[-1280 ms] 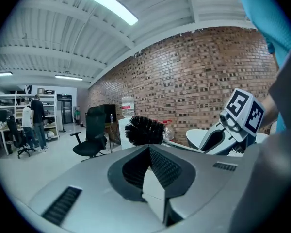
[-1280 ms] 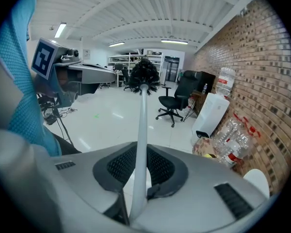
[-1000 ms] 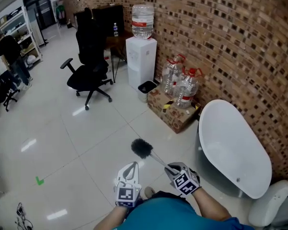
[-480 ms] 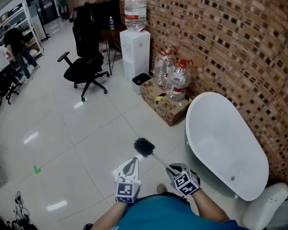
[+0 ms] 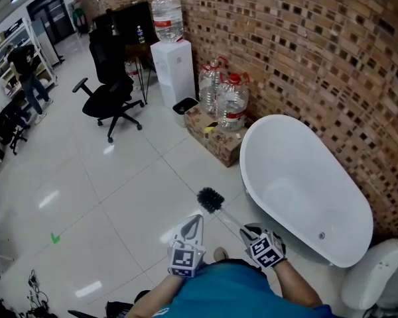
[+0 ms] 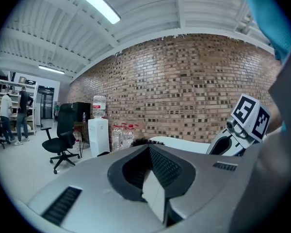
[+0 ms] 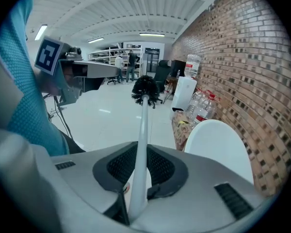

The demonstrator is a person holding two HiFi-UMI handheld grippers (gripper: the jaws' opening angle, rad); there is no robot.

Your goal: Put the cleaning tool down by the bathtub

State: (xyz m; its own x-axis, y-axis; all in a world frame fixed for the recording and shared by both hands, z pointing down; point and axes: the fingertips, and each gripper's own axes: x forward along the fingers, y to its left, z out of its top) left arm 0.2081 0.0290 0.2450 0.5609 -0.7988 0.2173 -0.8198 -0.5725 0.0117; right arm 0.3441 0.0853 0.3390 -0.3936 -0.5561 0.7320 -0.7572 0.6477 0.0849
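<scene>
While the right gripper (image 5: pixel 250 230) is clamped on the handle of the cleaning brush (image 5: pixel 211 199) at lower centre, near the bathtub (image 5: pixel 298 177), and the left gripper (image 5: pixel 194 221) is closed and empty, the brush is not yet put down.

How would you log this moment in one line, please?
right gripper: shut on brush handle | left gripper: shut, empty | bathtub: right of both grippers | brush: not yet put down
</scene>
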